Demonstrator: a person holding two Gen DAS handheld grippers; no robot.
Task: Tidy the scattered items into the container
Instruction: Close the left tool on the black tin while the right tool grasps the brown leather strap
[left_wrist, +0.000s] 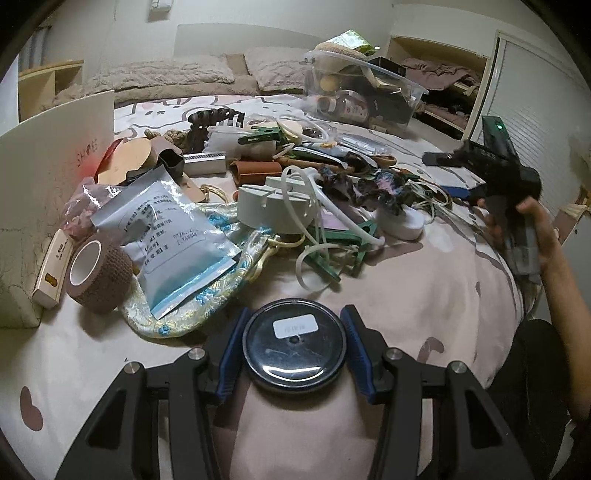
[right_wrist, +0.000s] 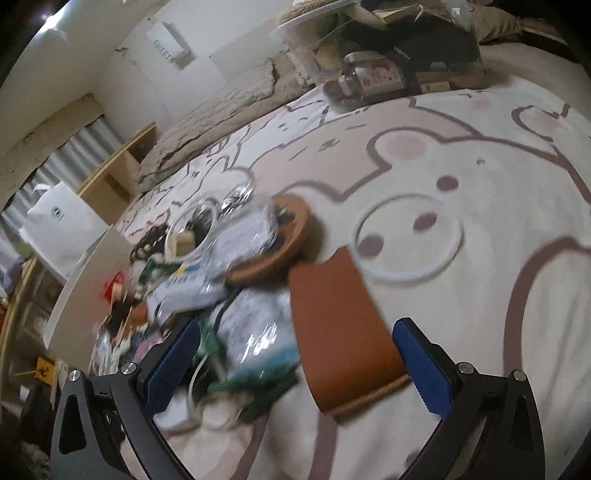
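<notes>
Here, a round black tin (left_wrist: 294, 341) is clamped between the left gripper (left_wrist: 294, 345) pads; the right gripper (right_wrist: 299, 360) is spread empty above a brown leather piece (right_wrist: 340, 332). Beyond, much clutter (left_wrist: 295, 192) is left; the clear container (left_wrist: 364, 90) is partly filled.

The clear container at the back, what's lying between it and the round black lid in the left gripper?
In the left wrist view, the scattered pile lies between the round black lid, clamped in the left gripper, and the clear container.
</notes>
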